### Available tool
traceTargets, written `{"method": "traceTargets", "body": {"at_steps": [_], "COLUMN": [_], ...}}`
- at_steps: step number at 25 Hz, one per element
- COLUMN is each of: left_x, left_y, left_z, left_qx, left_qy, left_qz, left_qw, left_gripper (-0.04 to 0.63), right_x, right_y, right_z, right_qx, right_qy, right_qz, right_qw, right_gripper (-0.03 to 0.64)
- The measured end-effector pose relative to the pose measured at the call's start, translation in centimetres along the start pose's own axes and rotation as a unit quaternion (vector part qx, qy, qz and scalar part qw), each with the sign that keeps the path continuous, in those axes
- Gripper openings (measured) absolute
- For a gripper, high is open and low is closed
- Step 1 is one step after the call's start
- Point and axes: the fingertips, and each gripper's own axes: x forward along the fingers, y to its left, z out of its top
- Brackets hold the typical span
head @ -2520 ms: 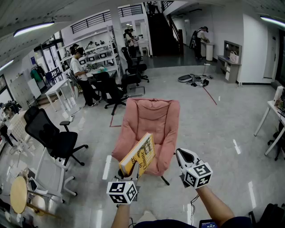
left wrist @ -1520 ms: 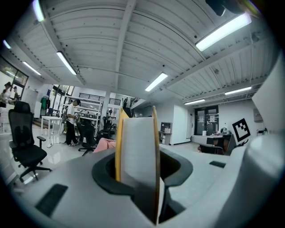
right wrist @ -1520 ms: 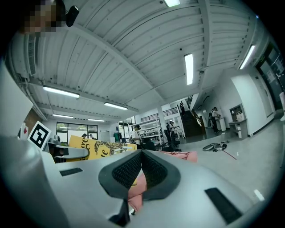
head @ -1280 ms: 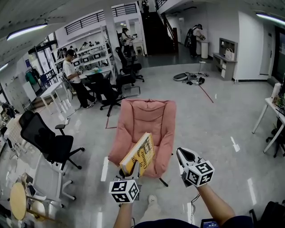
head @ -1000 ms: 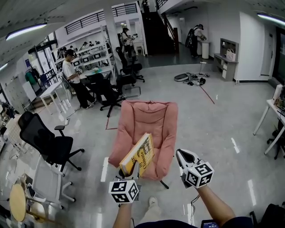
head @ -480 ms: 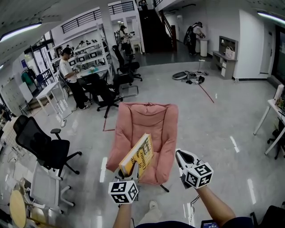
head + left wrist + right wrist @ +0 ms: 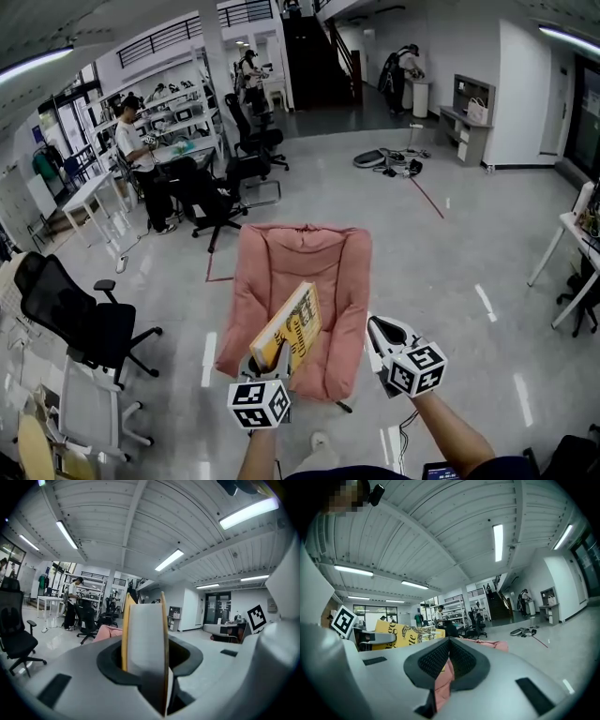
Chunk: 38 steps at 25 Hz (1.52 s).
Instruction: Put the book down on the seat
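While the left gripper [image 7: 270,362] is clamping the lower edge of the yellow book [image 7: 292,326], its fingertips are hiding behind that edge in the head view. Only the left gripper view is showing the grip, where the dark pads [image 7: 186,660] are pressing on both covers with the white page block standing edge-on between them. The book is rising up and away from those fingers at a tilt, clear of the pink seat [image 7: 300,267], whose cushion is lying just beyond and below the fingertips. The book is covering part of the cushion's front, the seat's legs are mostly tucked out of sight beneath it, and the cover print is showing too small to read. To the right of the book, the right gripper [image 7: 380,330] is hovering with its tips drawn together; a thin slit behind them is showing only pink, and it is gripping nothing. Both forearms are running off the bottom edge. Compared with half a second ago, the seat is sitting lower and nearer the fingers in the head view, and the office chair [image 7: 89,323] is sliding toward the left edge. The book is keeping the same tilt in the same grip.
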Motion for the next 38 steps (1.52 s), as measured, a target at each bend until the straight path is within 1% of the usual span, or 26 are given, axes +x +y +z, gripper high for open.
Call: {"method": "traceTargets", "body": {"at_steps": [13,22,29,34,38], "left_x": [5.6,8.2,10.3,11.4,12.2], "left_y": [4.3,7.2,8.1,8.7,9.2], "left_z": [2.3,2.7,2.8,2.4,2.3], "left_qx": [-0.006,-0.012,-0.007,-0.018,-0.028], "left_qy": [0.002,0.008,0.014,0.023,0.021], "left_qz": [-0.014,-0.025,-0.042,-0.056,-0.064], "left_qw": [0.9999,0.9996,0.999,0.998,0.9973], "left_gripper": [0.149,0.149,0.149,0.149,0.149], "right_x": [6.2,9.8,11.5,12.7,13.4], "right_y": [-1.3,-1.4,-2.1,-2.6,-2.5], "right_z": [1.6,2.0,1.9,1.5,0.8], "right_qx": [-0.001,-0.002,0.0,0.001,0.002], "right_qy": [0.004,0.004,0.002,0.006,0.011], "right_qz": [-0.017,-0.028,-0.042,-0.05,-0.053], "right_qw": [1.0,1.0,0.999,0.999,0.999], "right_gripper": [0.02,0.02,0.02,0.02,0.02]}}
